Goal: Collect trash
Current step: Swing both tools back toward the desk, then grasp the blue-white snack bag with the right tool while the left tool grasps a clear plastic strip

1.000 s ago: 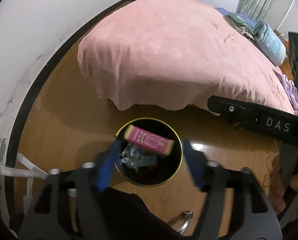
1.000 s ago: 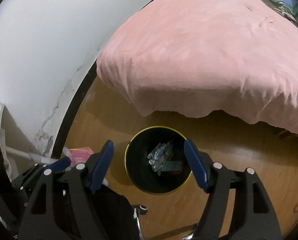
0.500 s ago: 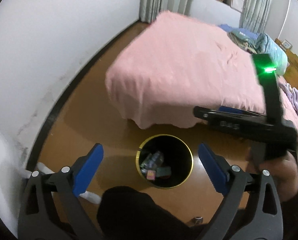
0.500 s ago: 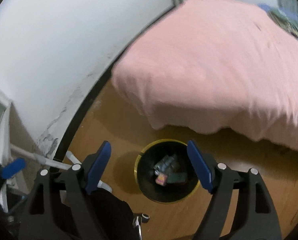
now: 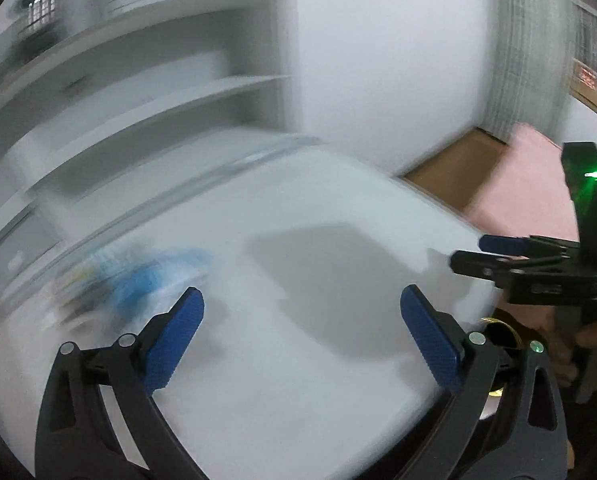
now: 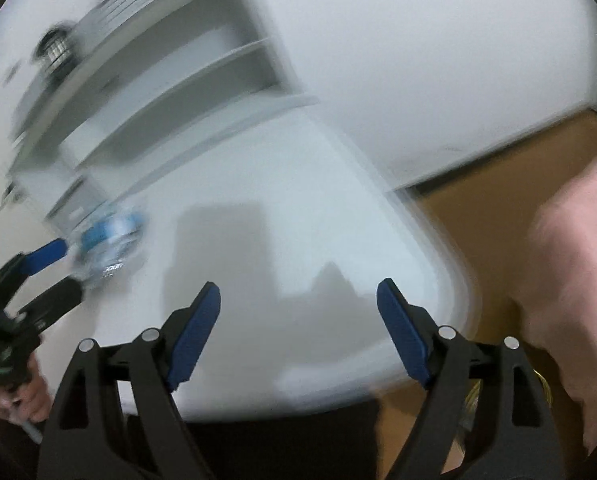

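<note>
Both views are motion-blurred. A crumpled clear plastic bottle with a blue label (image 5: pixel 146 276) lies on a white desk (image 5: pixel 298 360) at the left; it also shows in the right wrist view (image 6: pixel 110 236). My left gripper (image 5: pixel 302 312) is open and empty above the desk, right of the bottle; in the right wrist view (image 6: pixel 54 268) its fingers are close beside the bottle. My right gripper (image 6: pixel 298 304) is open and empty over the desk's middle; it shows in the left wrist view (image 5: pixel 478 254). The black bin's gold rim (image 5: pixel 498 326) peeks past the desk edge.
White shelves (image 5: pixel 178 92) stand behind the desk against a white wall (image 5: pixel 378 60). The pink bed (image 6: pixel 578 248) and wooden floor (image 6: pixel 498 200) lie to the right of the desk. A curtain (image 5: pixel 530 40) hangs at the far right.
Both grippers have swung up and away from the bin on the floor to the white desk. The pink packet dropped into the bin. Both grippers stay open.
</note>
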`<state>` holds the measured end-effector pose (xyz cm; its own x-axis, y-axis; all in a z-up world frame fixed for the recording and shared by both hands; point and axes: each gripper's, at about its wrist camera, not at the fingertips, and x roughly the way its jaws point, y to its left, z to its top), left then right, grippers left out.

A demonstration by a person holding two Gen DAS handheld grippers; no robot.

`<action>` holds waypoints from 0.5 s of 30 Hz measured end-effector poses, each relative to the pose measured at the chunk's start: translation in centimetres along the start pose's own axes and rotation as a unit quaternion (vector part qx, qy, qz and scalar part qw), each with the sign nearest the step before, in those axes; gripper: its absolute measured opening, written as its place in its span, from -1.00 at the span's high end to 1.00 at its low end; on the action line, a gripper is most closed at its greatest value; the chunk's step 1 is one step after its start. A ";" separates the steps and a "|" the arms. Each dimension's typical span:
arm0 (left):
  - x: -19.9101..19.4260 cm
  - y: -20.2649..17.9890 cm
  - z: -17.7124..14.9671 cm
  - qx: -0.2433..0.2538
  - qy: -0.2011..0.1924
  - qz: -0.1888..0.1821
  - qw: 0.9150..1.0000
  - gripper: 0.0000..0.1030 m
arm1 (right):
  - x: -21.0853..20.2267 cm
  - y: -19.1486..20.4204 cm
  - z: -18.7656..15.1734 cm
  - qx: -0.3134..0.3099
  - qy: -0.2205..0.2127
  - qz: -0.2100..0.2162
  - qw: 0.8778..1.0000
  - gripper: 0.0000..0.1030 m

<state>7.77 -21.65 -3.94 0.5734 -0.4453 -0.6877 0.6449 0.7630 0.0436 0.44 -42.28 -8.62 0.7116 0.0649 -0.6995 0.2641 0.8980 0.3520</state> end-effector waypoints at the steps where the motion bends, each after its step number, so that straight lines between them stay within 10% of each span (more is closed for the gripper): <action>1: -0.6 3.0 -0.8 -0.026 0.003 0.025 0.999 -0.86 | 2.2 3.2 0.9 -0.021 0.021 0.024 0.999 -0.52; 6: -3.6 13.9 -5.2 -0.123 0.015 0.106 0.987 -0.86 | 9.4 13.7 2.9 -0.070 0.102 0.108 0.986 -0.52; 15: -5.1 21.7 -10.3 -0.181 0.046 0.172 0.967 -0.86 | 16.7 22.3 3.6 -0.013 0.184 0.180 0.966 -0.56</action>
<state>13.65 1.96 -6.93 0.6639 -0.1055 -0.7404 0.1951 0.9801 0.0353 20.56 -22.71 -10.17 0.4727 0.5212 -0.7106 0.0237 0.7985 0.6015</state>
